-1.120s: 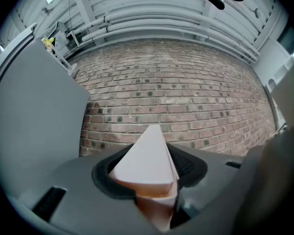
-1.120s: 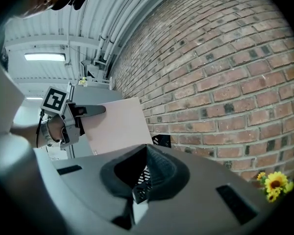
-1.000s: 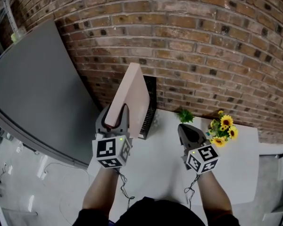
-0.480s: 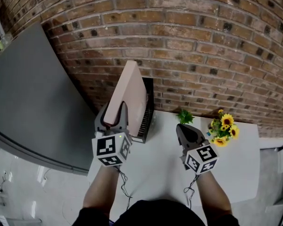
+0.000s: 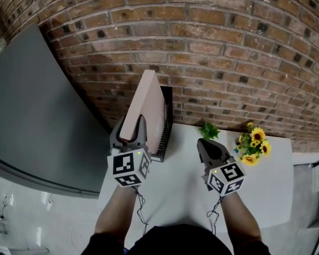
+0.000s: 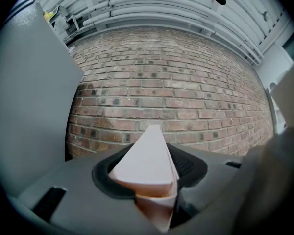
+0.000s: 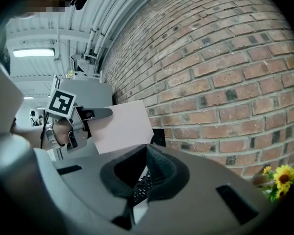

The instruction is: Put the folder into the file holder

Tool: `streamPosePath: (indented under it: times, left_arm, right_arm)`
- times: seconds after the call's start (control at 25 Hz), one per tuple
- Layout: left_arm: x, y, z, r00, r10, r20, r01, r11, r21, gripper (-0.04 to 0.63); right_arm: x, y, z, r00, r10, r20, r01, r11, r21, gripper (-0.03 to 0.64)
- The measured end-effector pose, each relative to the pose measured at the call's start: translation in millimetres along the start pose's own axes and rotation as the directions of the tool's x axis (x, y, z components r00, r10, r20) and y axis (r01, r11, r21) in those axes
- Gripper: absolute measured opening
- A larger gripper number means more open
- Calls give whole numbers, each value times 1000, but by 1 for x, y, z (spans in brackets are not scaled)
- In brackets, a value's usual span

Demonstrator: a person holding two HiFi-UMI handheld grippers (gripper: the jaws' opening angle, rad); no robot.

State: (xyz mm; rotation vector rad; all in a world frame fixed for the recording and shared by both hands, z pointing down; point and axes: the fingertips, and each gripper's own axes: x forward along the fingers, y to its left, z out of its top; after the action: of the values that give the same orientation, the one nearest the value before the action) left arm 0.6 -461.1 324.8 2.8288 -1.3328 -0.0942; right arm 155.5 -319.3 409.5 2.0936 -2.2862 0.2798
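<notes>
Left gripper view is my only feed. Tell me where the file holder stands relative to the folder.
Observer: In the head view, the black mesh file holder stands on the white table against the brick wall, along the right side of the pink folder.
Operator: Report the right claw.
Observer: The right claw is shut and empty, to the right of the file holder.
Operator: Name anything else on that table.
Observer: A small bunch of sunflowers stands near the wall, to the right of the right claw.
</notes>
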Motion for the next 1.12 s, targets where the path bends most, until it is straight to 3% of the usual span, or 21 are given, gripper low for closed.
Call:
streamPosePath:
  times: [1.12]
  left_arm:
    - [39,-10,-101,987,36,-156,-30,999,43,187]
  right_arm:
    - [4,-19,-17,998,-51,-38,52,998,30,3]
